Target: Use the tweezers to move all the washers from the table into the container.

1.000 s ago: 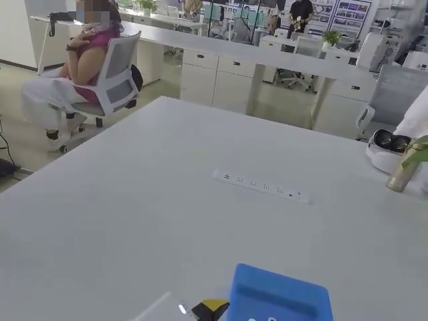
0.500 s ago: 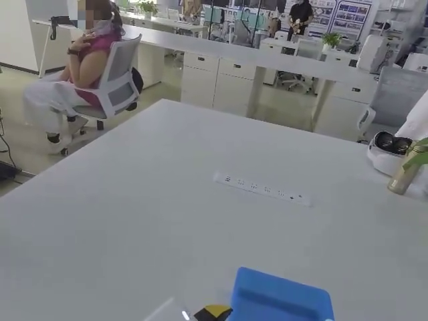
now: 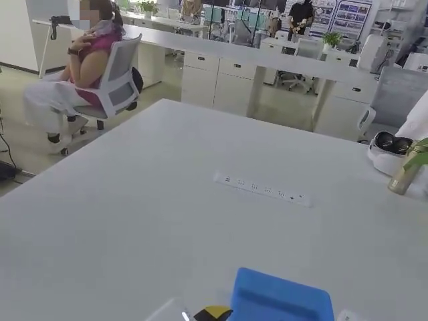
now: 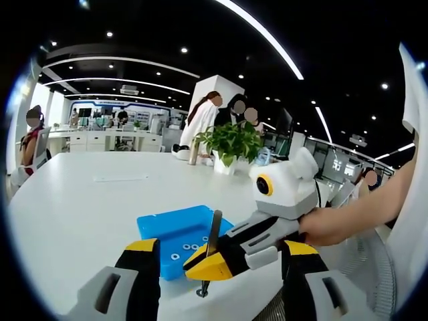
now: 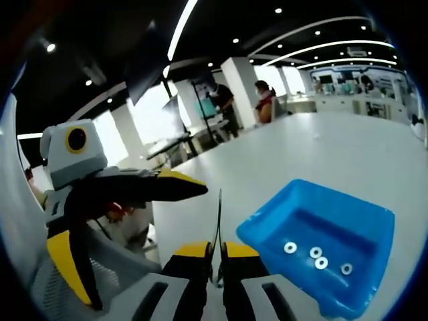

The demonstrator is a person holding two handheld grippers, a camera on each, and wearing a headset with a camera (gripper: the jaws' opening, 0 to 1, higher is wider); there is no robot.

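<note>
The blue container [image 3: 281, 295] sits at the near edge of the white table [image 3: 167, 200], and the yellow-and-black tip of a gripper [image 3: 212, 312] shows just left of it. In the left gripper view my left gripper [image 4: 221, 247] is open with wide-apart jaws, the container [image 4: 170, 231] holding several washers [image 4: 190, 249] just ahead. My right gripper [image 4: 204, 267] crosses in front, holding the tweezers [image 4: 212, 247]. In the right gripper view my right gripper [image 5: 217, 249] is shut on the thin tweezers [image 5: 219, 224], whose tips rise beside the container [image 5: 334, 231] with several washers [image 5: 317, 257].
A white power strip [image 3: 262, 187] lies mid-table. A gold bottle [image 3: 409, 167] and a white headset [image 3: 388, 148] stand at the far right edge. A potted plant [image 4: 231, 144] sits beyond the container. A person sits in a chair [image 3: 114, 77] off the table's far left.
</note>
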